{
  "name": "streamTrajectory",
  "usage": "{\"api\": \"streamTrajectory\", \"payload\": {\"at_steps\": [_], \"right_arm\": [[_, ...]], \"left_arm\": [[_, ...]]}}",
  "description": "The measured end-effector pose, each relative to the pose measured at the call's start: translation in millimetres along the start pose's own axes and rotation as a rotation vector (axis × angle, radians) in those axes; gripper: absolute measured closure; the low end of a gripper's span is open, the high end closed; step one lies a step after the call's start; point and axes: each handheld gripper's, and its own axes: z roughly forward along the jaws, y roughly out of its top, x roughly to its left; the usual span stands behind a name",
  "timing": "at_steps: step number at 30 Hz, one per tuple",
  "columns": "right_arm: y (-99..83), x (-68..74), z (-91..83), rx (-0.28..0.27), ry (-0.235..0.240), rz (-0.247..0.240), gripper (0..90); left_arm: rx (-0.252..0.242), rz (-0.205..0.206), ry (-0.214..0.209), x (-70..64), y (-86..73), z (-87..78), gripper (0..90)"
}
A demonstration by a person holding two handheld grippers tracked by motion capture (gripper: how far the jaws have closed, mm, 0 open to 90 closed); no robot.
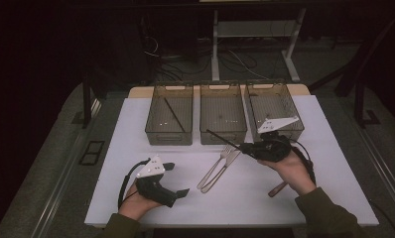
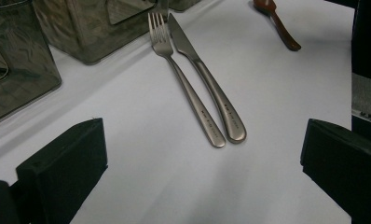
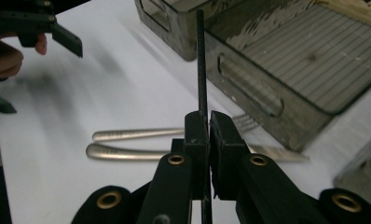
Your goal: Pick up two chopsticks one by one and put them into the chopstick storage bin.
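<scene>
My right gripper [image 1: 245, 147] is shut on a thin black chopstick [image 1: 225, 139], which sticks out toward the front wall of the middle bin [image 1: 223, 135]. In the right gripper view the chopstick [image 3: 201, 70] rises straight up from the closed jaws of the right gripper [image 3: 208, 135]. A steel fork [image 1: 216, 166] and knife [image 1: 224, 167] lie side by side at the table's centre, just below that gripper. My left gripper [image 1: 178, 179] rests open near the front left; in its own view the fork [image 2: 183, 79] and knife [image 2: 207, 79] lie ahead of the left gripper [image 2: 202, 172].
Three see-through grey bins stand in a row at the back; the left bin [image 1: 168, 135] holds another black chopstick [image 1: 174, 115], and the right bin [image 1: 277, 133] stands behind my right hand. A brown spoon [image 1: 277, 189] lies under the right hand and is seen as the spoon [image 2: 279, 25] far off.
</scene>
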Motion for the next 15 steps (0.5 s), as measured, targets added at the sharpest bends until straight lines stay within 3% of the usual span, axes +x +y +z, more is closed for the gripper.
{"api": "streamTrajectory", "payload": {"at_steps": [15], "right_arm": [[63.2,6.2,42.2,0.024,-0.041,-0.025,85.1]], "left_arm": [[0.005,0.004,-0.009,0.5,-0.9,2.1,0.0]]}}
